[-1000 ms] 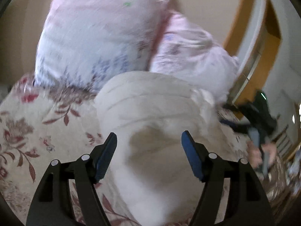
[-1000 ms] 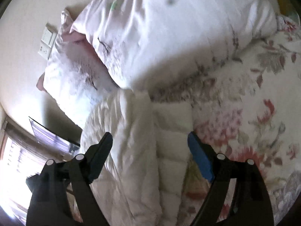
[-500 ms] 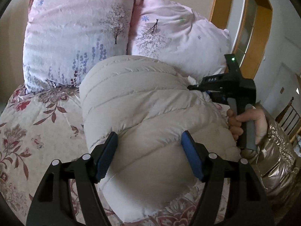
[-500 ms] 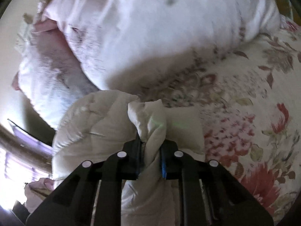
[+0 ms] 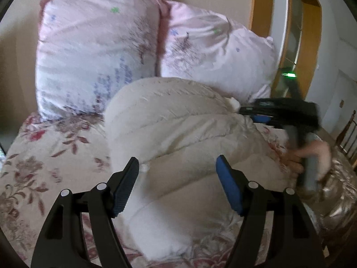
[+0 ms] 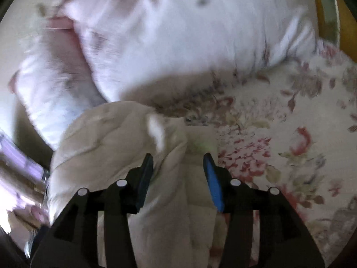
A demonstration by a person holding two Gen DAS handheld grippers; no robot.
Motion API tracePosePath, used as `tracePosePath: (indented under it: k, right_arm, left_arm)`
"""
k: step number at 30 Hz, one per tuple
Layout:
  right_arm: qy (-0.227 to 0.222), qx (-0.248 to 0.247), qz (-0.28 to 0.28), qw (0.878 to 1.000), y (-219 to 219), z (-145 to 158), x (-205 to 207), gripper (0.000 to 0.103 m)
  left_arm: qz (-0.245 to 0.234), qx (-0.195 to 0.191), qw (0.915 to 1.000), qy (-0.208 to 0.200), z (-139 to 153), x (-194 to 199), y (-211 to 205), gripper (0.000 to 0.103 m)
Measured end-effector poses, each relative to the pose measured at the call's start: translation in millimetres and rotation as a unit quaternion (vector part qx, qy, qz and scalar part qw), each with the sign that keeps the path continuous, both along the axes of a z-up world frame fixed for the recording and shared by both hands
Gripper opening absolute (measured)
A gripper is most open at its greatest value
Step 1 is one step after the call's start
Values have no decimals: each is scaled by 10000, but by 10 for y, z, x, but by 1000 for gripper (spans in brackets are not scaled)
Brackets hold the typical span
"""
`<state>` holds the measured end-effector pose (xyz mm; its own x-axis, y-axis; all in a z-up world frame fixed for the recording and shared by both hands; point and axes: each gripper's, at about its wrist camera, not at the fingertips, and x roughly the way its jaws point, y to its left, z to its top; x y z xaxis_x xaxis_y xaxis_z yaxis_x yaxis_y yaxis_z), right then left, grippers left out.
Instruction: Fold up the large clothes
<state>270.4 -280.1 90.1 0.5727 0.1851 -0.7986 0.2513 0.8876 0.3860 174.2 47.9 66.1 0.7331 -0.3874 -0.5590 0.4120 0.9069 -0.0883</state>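
A cream puffy down jacket (image 5: 174, 129) lies bunched on the floral bedspread (image 5: 44, 156), folded over itself. My left gripper (image 5: 177, 167) is open and empty, hovering over the jacket's near part. My right gripper (image 6: 178, 163) is open, its jaws apart on either side of a raised fold of the jacket (image 6: 125, 147). It also shows in the left wrist view (image 5: 256, 114), at the jacket's right edge, held by a hand.
Two pink floral pillows (image 5: 93, 51) lean against the wall behind the jacket, also seen in the right wrist view (image 6: 178, 33). A wooden door frame (image 5: 310, 44) stands at right. A shiny bronze garment (image 5: 339, 192) lies at the bed's right side.
My right gripper, shut on a jacket fold half a second ago, has opened and let it go. The left gripper stayed open and pulled back slightly.
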Motion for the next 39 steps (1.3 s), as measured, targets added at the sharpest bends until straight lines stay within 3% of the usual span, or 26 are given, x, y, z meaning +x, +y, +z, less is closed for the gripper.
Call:
tracePosePath:
  k: [6, 11, 17, 21, 26, 29, 33, 37, 39]
  right_arm:
    - [-359, -260, 828, 9956, 339, 227, -383, 48]
    - [348, -188, 940, 9948, 418, -192, -282, 46]
    - [394, -633, 908, 9931, 505, -333, -278, 55]
    - [192, -678, 865, 9938, 460, -171, -408, 51]
    - [-274, -715, 1305, 9885, 606, 164, -876, 51]
    - [-305, -773, 1474, 9856, 697, 264, -1093, 50]
    - [-57, -982, 1585, 9824, 792, 176, -1181, 48]
    - [218, -964, 1551, 9829, 799, -47, -1120, 47]
    - [237, -960, 1538, 9831, 801, -72, -1110, 48]
  left_arm:
    - [221, 113, 9997, 47, -11, -53, 116, 73]
    - [256, 275, 9991, 216, -153, -6, 60, 73]
    - [378, 548, 9972, 340, -353, 107, -5, 80]
    - [374, 388, 9979, 371, -318, 53, 48, 79]
    - [374, 240, 9989, 161, -156, -126, 166, 80]
    - [389, 236, 9989, 146, -141, -168, 199, 82]
    - [398, 250, 9985, 276, -220, -114, 195, 85]
    - [297, -12, 9987, 423, -250, -102, 191, 85]
    - [278, -56, 9989, 367, -221, -148, 181, 93]
